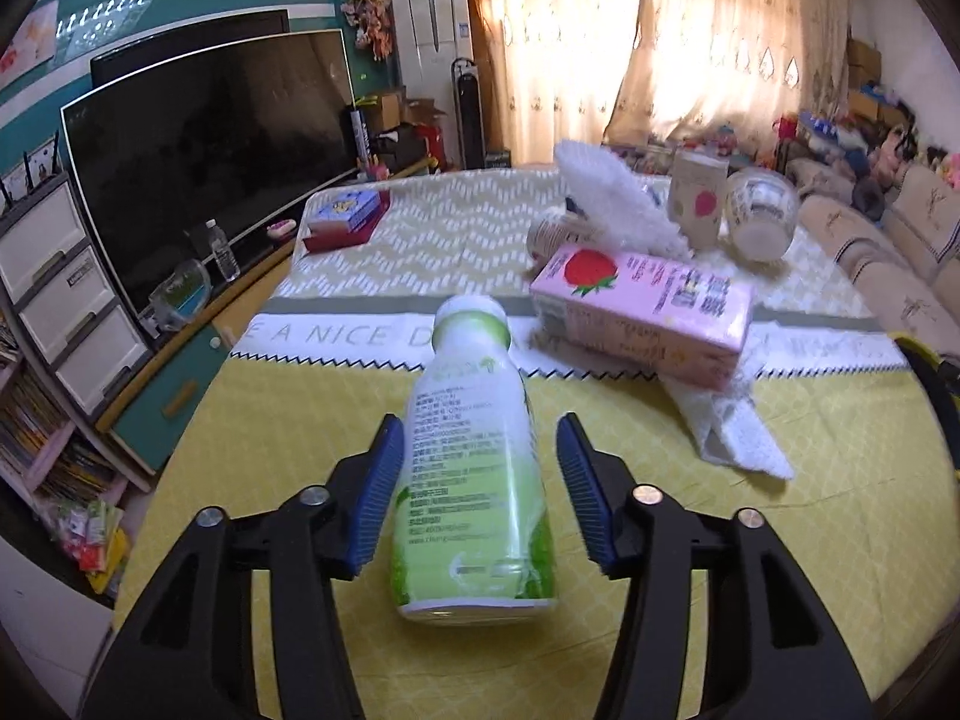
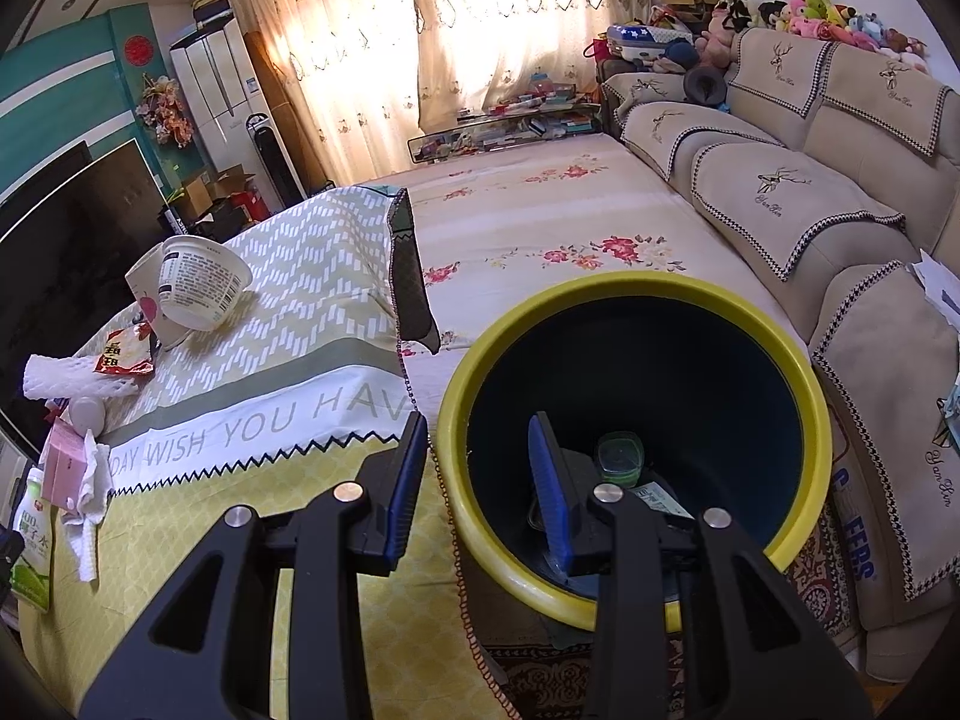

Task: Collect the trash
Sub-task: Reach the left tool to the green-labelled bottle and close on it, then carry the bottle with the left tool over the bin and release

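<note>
The table point(image 1: 312, 420) with its yellow and white patterned cloth lies under and ahead of both tongs, and it carries nearly all the trash. The round bin point(image 2: 630, 288) with a yellow rim and dark inside is at the table edge, right at the tip of the right gripper point(image 2: 477, 474); one blue pad of this tong is outside the rim and the other is inside the bin, with the rim between them, so it looks to be clamped on the rim, though the contact itself is partly hidden. At the bottom of the bin, just past the inner pad, a small green-lidded container point(image 2: 621, 450) lies with some paper. The pink carton point(image 1: 645, 315) with a strawberry picture lies ahead and to the right of the left gripper point(image 1: 477, 480), on a white napkin point(image 1: 741, 432). The green and white bottle point(image 1: 474, 480) is between the two pads of the left gripper, its cap pointing away from the tong. Its base seems to be lifted a little off the cloth. The left pad touches the bottle's side, while a narrow gap shows at the right pad, so I cannot tell if the grip is firm. Further ahead, behind the carton, are a piece of white foam net point(image 1: 612, 204), a paper cup point(image 1: 696, 201) and a tipped tub point(image 1: 762, 213).
</note>
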`<control>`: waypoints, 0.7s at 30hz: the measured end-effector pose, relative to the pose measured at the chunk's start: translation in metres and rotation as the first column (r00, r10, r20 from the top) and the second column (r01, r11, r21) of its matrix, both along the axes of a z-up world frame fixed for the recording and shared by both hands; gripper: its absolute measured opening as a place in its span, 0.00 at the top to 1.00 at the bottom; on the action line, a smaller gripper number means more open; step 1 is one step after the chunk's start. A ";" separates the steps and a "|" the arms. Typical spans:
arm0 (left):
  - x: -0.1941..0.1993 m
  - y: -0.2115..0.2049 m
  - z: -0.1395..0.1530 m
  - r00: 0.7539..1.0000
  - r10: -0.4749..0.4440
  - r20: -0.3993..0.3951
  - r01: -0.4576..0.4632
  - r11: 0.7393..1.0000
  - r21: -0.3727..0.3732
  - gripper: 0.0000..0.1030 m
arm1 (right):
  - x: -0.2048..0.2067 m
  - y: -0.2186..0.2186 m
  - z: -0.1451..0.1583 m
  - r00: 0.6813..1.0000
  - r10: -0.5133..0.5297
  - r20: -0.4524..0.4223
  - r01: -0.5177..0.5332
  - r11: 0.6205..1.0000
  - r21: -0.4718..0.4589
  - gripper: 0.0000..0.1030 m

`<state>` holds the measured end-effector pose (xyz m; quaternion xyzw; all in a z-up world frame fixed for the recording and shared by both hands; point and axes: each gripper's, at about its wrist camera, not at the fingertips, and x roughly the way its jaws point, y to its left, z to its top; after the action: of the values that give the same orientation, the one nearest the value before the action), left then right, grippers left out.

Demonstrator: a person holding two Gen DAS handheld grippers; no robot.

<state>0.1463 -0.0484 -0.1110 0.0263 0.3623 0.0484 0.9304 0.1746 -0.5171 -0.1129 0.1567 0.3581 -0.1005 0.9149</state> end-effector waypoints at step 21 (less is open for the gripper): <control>0.074 0.009 -0.026 0.931 -0.054 -0.361 0.063 0.998 0.013 0.46 | 0.006 0.003 -0.004 0.999 0.026 -0.031 -0.026 1.000 0.016 0.64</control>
<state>0.2202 -0.0391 -0.1367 0.0569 0.5251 0.0194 0.8489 0.1811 -0.5141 -0.1171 0.1574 0.3749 -0.0883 0.9093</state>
